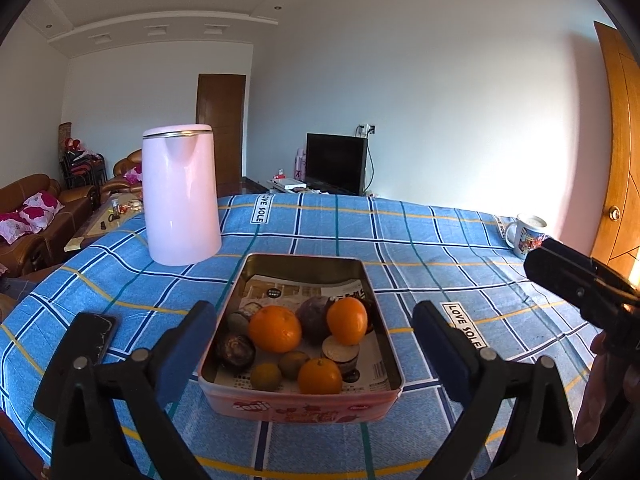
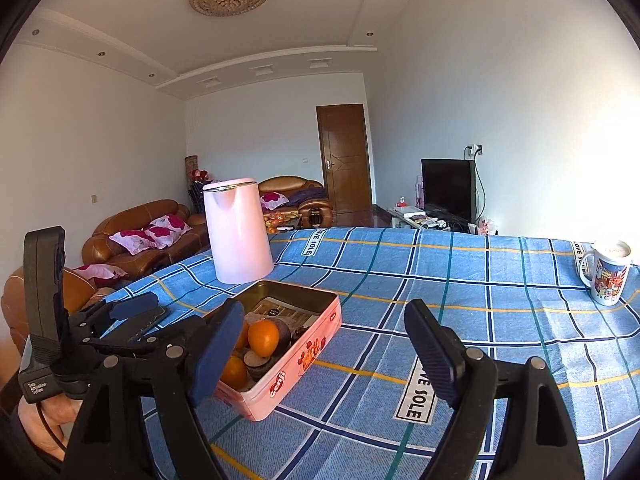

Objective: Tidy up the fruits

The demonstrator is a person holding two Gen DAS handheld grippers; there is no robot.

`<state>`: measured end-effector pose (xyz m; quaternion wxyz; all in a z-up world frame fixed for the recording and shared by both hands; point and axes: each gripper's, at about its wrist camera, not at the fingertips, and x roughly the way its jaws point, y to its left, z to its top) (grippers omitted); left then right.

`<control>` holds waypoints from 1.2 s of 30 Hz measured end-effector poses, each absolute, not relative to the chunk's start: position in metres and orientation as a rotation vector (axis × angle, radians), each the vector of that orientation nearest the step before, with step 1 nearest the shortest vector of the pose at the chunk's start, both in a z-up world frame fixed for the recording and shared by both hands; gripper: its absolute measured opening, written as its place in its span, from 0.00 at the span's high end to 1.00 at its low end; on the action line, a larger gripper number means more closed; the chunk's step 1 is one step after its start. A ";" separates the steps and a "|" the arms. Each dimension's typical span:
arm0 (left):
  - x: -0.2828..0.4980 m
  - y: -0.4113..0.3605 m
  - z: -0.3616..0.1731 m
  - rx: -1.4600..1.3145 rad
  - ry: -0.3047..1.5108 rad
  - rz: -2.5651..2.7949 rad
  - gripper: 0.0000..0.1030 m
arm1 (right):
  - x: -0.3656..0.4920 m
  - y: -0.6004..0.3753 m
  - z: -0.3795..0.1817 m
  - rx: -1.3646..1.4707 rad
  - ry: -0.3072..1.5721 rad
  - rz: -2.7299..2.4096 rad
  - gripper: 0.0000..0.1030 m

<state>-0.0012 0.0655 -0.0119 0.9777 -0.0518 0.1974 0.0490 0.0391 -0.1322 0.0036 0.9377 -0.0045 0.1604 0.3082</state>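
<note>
I see a pink tin (image 1: 298, 404) with a dull gold inside, lined with printed paper, sitting on the counter (image 1: 420, 256) under a blue plaid cloth, toward its near edge. In the tin lie three bright oranges: one large orange (image 1: 275, 328) at centre left, a second (image 1: 347, 321) standing taller to its right, and a third (image 1: 319, 376) against the near wall. Between them I make out a dull purple fruit (image 1: 314, 314), a dark round fruit (image 1: 235, 351) by the left wall, and two small greenish-brown fruits (image 1: 266, 377) near the front. A couple of cut or pale-faced pieces sit among them; I cannot tell what they are.

My left gripper (image 1: 312, 344) is wide open, holding nothing, its blue fingers (image 1: 188, 344) standing on either side of the tin's near end, apart from its walls as far as I can tell. My right gripper (image 2: 328, 352) is open too and empty; in the right wrist view the tin (image 2: 296, 356) lies just beside its left finger, which hides part of the near corner, while the right finger hangs over bare cloth.

A pink kettle (image 1: 181, 196) stands beyond the tin's far left corner, a phone (image 1: 98, 336) lies toward the left edge, and a mug (image 2: 608, 274) sits well apart near the far right corner.
</note>
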 end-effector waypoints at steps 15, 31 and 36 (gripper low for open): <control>-0.003 0.067 -0.004 -0.113 0.400 0.104 0.01 | 0.031 -0.133 0.009 -0.028 0.308 0.632 0.17; -0.008 0.057 0.006 -0.080 0.383 0.118 0.00 | 0.027 -0.139 0.014 -0.020 0.286 0.624 0.16; -0.009 0.056 0.007 -0.070 0.371 0.123 0.00 | 0.026 -0.139 0.012 -0.022 0.290 0.625 0.16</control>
